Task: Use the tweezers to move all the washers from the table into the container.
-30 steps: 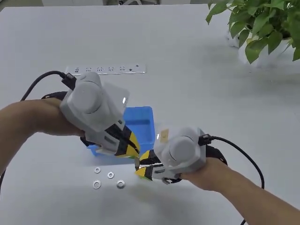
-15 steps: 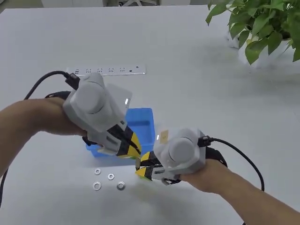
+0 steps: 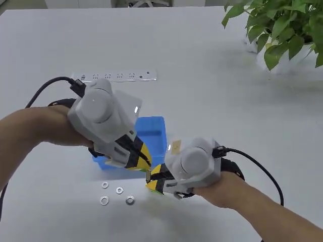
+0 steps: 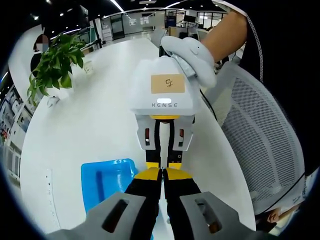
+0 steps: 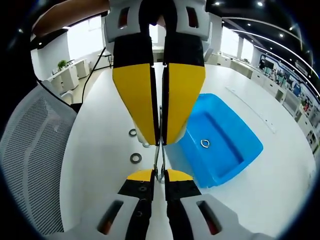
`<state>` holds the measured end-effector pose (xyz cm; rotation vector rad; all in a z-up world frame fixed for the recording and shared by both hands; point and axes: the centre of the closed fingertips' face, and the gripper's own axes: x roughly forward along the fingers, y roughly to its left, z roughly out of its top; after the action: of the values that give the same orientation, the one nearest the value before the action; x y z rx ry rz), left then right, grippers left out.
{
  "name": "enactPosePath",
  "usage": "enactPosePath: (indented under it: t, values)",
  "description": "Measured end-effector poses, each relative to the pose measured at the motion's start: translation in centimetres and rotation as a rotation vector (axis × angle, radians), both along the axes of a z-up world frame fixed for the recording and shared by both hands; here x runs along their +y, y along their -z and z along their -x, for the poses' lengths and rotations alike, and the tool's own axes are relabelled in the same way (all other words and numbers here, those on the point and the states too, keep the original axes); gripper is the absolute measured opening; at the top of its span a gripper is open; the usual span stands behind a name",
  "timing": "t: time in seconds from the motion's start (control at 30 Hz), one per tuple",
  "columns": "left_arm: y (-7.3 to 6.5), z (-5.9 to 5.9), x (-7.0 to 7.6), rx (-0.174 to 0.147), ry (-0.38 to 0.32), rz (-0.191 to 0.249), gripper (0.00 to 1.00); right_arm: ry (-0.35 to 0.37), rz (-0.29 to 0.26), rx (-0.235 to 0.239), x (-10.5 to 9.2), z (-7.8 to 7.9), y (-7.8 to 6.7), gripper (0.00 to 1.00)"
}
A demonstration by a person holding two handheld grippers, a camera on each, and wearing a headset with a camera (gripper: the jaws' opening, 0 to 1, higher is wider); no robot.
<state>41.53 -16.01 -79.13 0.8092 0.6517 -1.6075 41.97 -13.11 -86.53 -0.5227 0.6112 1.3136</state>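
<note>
Pinching tweezers (image 5: 159, 145) | left gripper (image 4: 163, 173) and right gripper (image 5: 159, 176) jaws clamped | tips hidden | 1 washer (image 5: 204, 143) in container (image 5: 237, 150)

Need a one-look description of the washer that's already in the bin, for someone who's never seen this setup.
On the white table, find the blue container near the middle. On its floor lies a single small metal washer. Unlike the other washers, which lie on the bare tabletop outside the container, it sits on blue.
</note>
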Motion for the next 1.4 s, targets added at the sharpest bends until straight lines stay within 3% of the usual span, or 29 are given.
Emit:
enactPosePath:
  t: [0.53, 1.1, 1.4]
  values:
    - [-0.9, 0.1, 0.4, -0.012, -0.014, 0.007, 0.06, -0.014, 0.008, -0.016, 0.2, 0.1, -0.9, 0.1]
    - [-3.2, 0.1, 1.1, -0.033, -0.033, 0.017, 0.05, -0.033, 0.011, -0.047, 0.9, -0.1, -3.2, 0.1]
    - [-4.6, -0.7, 1.5, -0.058, -0.046, 0.023, 0.05, -0.041, 0.013, -0.072, 1.2, -1.1, -4.6, 0.1]
